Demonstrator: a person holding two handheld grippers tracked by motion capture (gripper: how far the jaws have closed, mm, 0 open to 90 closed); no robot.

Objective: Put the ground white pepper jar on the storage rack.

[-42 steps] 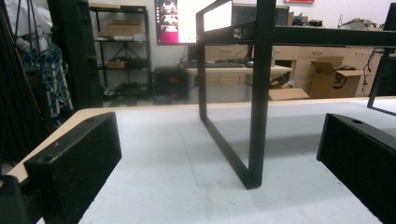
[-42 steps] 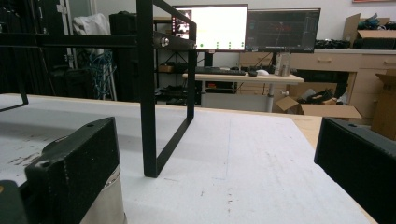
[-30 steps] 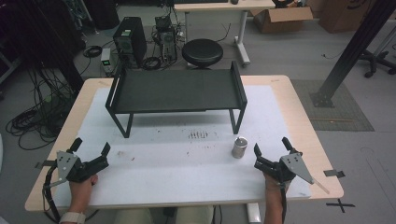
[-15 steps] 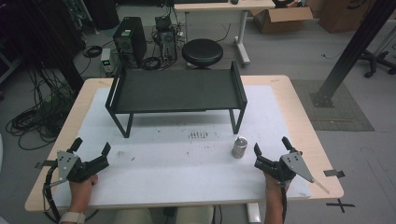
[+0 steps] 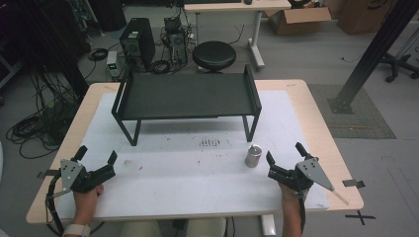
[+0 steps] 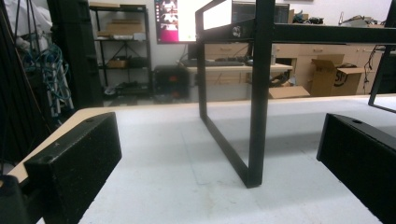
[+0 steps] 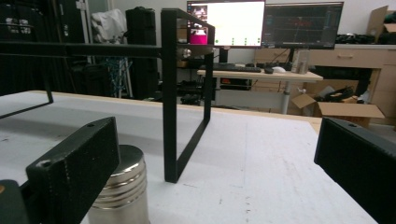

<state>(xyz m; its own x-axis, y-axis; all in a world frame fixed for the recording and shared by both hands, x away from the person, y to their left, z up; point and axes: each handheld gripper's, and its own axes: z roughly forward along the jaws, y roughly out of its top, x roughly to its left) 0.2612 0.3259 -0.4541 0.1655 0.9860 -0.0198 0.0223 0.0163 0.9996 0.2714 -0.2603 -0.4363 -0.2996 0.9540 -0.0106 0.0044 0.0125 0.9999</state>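
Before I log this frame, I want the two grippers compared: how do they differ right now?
The right gripper sits beside the metal canister, its near jaw just short of it; the left gripper has bare table around it. The right one faces the rack's right leg, the left one its left leg. Both are open, low and holding nothing.

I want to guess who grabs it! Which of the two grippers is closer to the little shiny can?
The right gripper. The shiny can stands just beside its near jaw, while the left gripper waits far across the white table, both open.
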